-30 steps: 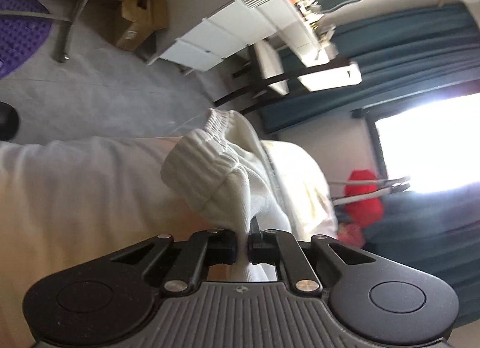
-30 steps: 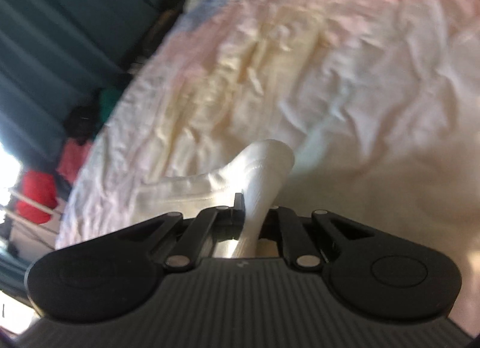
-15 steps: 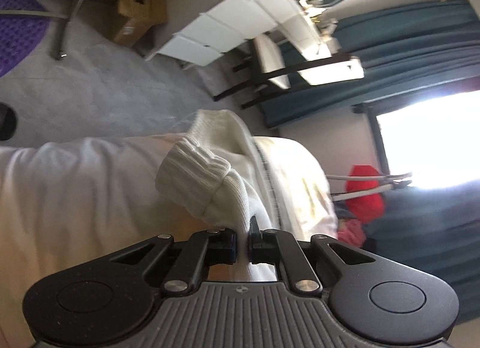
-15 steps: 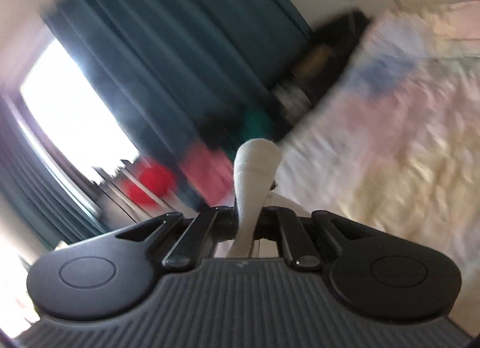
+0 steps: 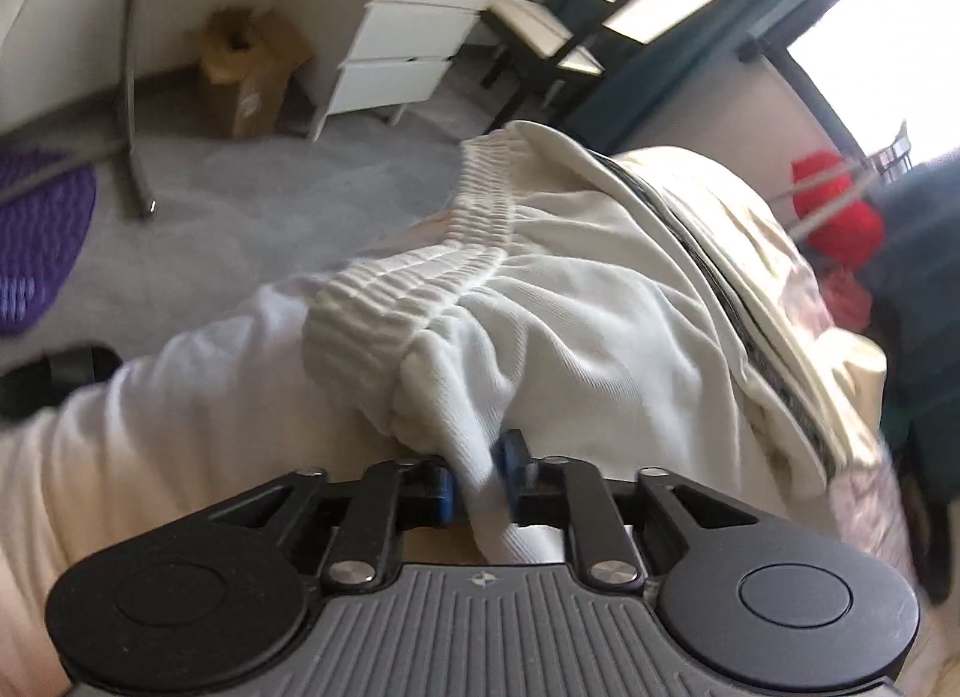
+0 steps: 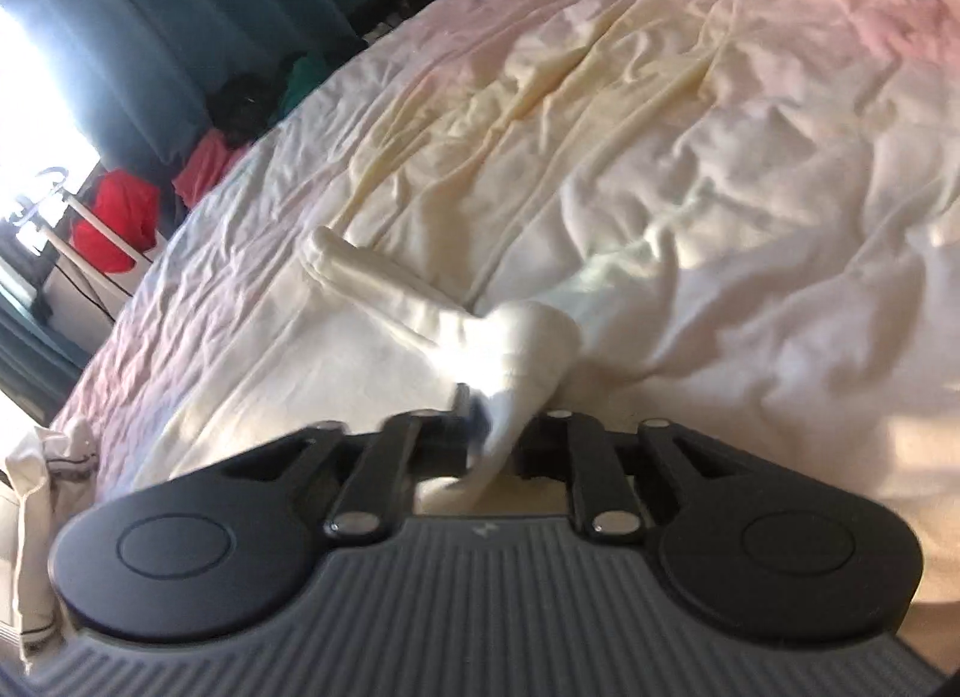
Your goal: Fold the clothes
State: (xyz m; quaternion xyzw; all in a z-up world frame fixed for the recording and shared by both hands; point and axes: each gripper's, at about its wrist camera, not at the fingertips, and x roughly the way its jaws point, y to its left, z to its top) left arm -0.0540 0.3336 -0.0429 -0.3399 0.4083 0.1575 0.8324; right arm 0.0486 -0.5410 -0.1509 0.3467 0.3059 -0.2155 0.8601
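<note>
While a second ago both jaws were clamped on the white garment (image 5: 576,337), the left hand-held gripper (image 5: 480,478) and right hand-held gripper (image 6: 501,445) are now opening with cloth between them, so the fold seems laid on the bed (image 6: 750,156), centre frame

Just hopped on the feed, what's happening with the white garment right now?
A person is folding a white garment on a bed, one hand-held gripper in each hand. The left hand-held gripper has the fabric by the ribbed elastic waistband between its fingers, and its jaws are opening. The right hand-held gripper has another white fold between its fingers, low over the rumpled bedsheet, and its jaws are opening too. It looks like the garment is being let go onto the bed.
</note>
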